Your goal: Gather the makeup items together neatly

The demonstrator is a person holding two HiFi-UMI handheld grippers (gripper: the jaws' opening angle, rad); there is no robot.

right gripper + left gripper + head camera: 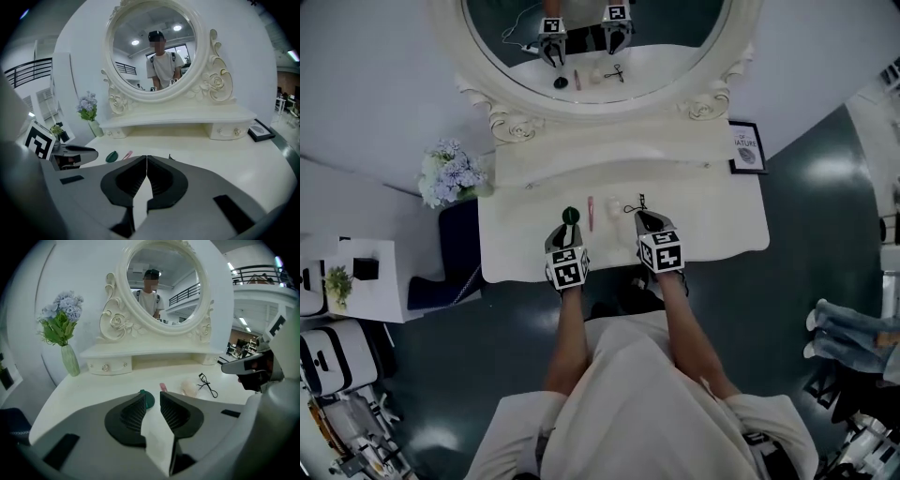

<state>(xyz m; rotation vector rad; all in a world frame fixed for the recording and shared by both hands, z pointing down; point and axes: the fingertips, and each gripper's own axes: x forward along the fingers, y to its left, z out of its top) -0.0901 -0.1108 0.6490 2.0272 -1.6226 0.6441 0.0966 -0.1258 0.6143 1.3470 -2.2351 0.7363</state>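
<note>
Left gripper (151, 398) ribbed fingers parted, right gripper (146, 160) fingers clenched empty, round green compact (571, 215), cream vanity (712, 230)

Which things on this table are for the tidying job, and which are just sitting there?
For the job:
- green round case
- pink tube
- pale puff
- black eyelash curler

Just sitting there:
- vase of flowers
- framed picture
- mirror
</note>
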